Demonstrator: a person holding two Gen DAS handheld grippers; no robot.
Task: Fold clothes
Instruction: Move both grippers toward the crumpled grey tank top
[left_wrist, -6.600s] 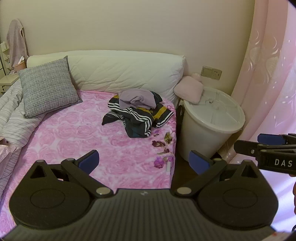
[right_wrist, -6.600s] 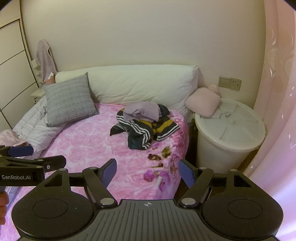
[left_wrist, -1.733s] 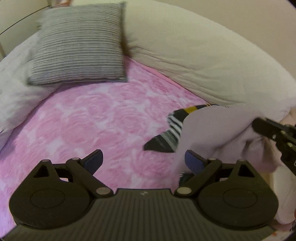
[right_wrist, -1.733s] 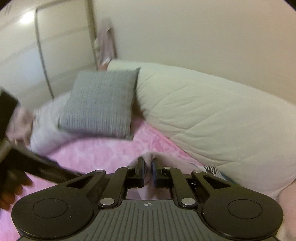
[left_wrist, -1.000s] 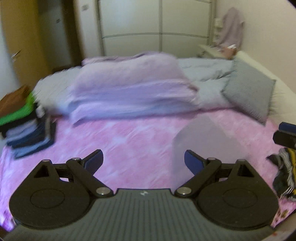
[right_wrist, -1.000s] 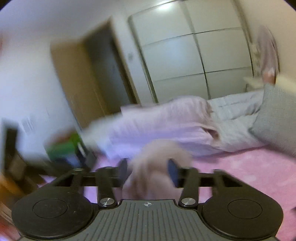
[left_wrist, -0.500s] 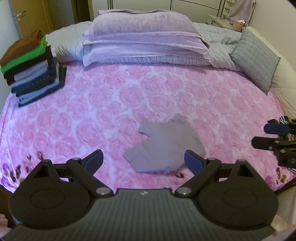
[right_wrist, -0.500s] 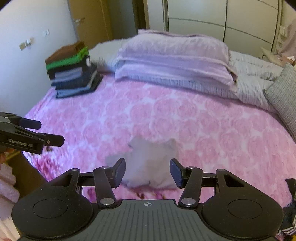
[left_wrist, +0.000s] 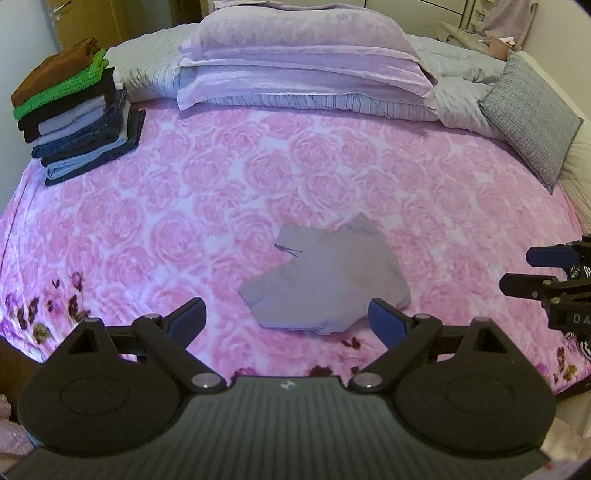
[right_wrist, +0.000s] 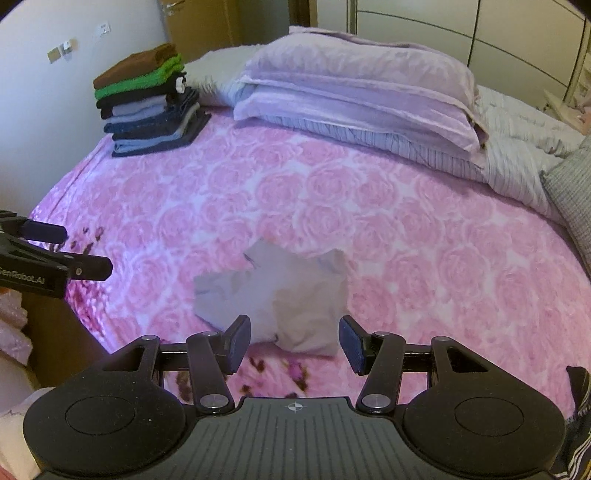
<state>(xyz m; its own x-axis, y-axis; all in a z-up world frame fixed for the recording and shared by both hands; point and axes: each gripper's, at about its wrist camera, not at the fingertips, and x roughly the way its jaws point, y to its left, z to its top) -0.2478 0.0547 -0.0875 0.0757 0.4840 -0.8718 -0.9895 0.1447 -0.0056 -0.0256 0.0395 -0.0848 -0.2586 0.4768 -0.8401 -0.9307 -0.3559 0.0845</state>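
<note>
The left gripper (left_wrist: 286, 319) has its jaws wide apart with nothing between them, and the right gripper (right_wrist: 294, 344) also has its jaws apart and holds nothing. Both hang above the near edge of the bed, pointing down at the grey garment (left_wrist: 325, 286), which lies crumpled on the pink rose blanket (left_wrist: 207, 206), near the front edge of the bed and touching neither gripper. Beyond the garment, at the far left corner of the bed, stands a stack of folded clothes (left_wrist: 72, 110) with a brown piece and a green piece on top. Behind the garment, along the far side, lie lilac pillows (left_wrist: 303, 62) on a striped duvet, and to the far right leans a grey cushion (left_wrist: 532, 122).
</note>
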